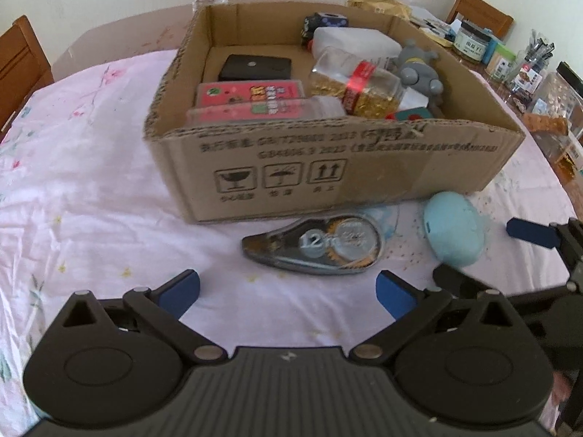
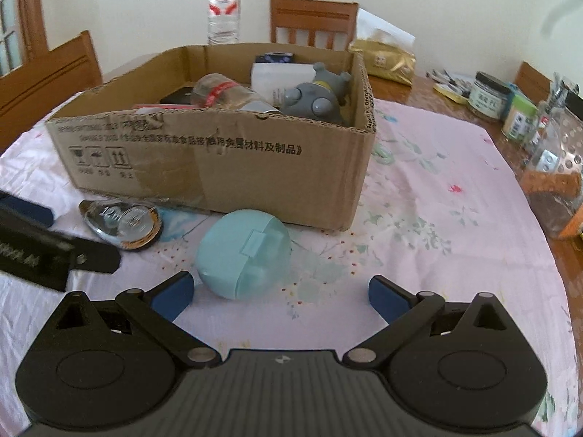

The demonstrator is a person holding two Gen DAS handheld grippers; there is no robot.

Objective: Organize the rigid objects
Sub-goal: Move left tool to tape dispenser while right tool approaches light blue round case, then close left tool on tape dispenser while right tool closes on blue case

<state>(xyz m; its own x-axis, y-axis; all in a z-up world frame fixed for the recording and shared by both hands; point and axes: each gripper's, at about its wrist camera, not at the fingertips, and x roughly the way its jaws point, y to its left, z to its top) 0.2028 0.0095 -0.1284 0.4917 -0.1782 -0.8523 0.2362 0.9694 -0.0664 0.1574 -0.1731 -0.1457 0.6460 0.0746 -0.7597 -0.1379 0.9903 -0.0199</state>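
Note:
An open cardboard box (image 1: 328, 171) (image 2: 255, 167) stands on the pink floral cloth and holds a grey toy (image 1: 419, 69) (image 2: 317, 98), a clear bottle with a red band (image 1: 353, 87) (image 2: 226, 96), a black case (image 1: 255, 67) and red packs (image 1: 247, 94). In front of the box lie a correction tape dispenser (image 1: 317, 245) (image 2: 122, 224) and a light blue egg-shaped case (image 1: 455, 231) (image 2: 244, 253). My left gripper (image 1: 288, 293) is open just short of the dispenser. My right gripper (image 2: 280, 296) is open, the blue case just ahead by its left finger.
A water bottle (image 2: 223, 11) stands behind the box. Jars and containers (image 2: 510, 109) (image 1: 510, 58) crowd the right side of the table, with a gold packet (image 2: 390, 60) at the back. Wooden chairs (image 2: 313, 22) surround the table. The tablecloth (image 2: 455, 236) spreads right of the box.

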